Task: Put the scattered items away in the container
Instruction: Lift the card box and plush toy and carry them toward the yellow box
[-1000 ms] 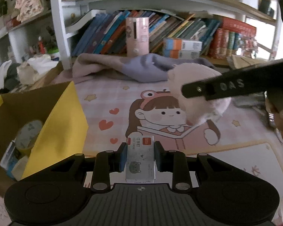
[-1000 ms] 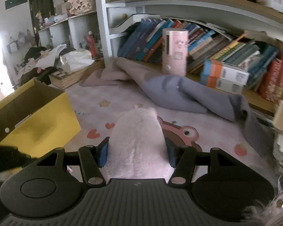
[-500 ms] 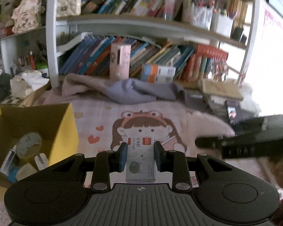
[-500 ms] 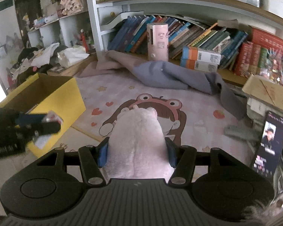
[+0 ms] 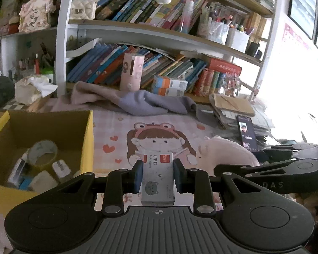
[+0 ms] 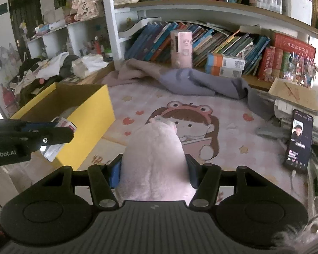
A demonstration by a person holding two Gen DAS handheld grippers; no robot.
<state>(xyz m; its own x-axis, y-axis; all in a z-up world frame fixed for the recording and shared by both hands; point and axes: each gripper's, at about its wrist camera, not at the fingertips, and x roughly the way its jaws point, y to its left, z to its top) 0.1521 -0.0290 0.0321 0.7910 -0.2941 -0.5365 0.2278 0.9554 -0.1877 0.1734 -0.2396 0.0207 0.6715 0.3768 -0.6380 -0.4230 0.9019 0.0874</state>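
Observation:
My left gripper point(image 5: 158, 170) is shut on a small grey staple box point(image 5: 158, 180) with a red label, held above the pink cartoon mat, right of the yellow cardboard box point(image 5: 88, 139). The box holds a tape roll point(image 5: 42, 152) and several small items. My right gripper point(image 6: 153, 169) is shut on a pink plush toy point(image 6: 153, 160), held above the mat right of the yellow box point(image 6: 89, 116). The plush also shows in the left wrist view point(image 5: 224, 152). The left gripper with its staple box shows at the left of the right wrist view point(image 6: 53, 135).
A grey-pink blanket point(image 5: 137, 101) lies at the mat's far edge before a bookshelf point(image 5: 159, 63). A pink cylinder point(image 6: 181, 48) stands on the shelf. A phone point(image 6: 299, 141) leans against stacked papers at right. Clothes pile at far left point(image 6: 42, 69).
Both grippers have risen and pulled back from the mat, each still holding its item. The yellow box's inside shows more in the left wrist view. The right gripper sits lower right of the left.

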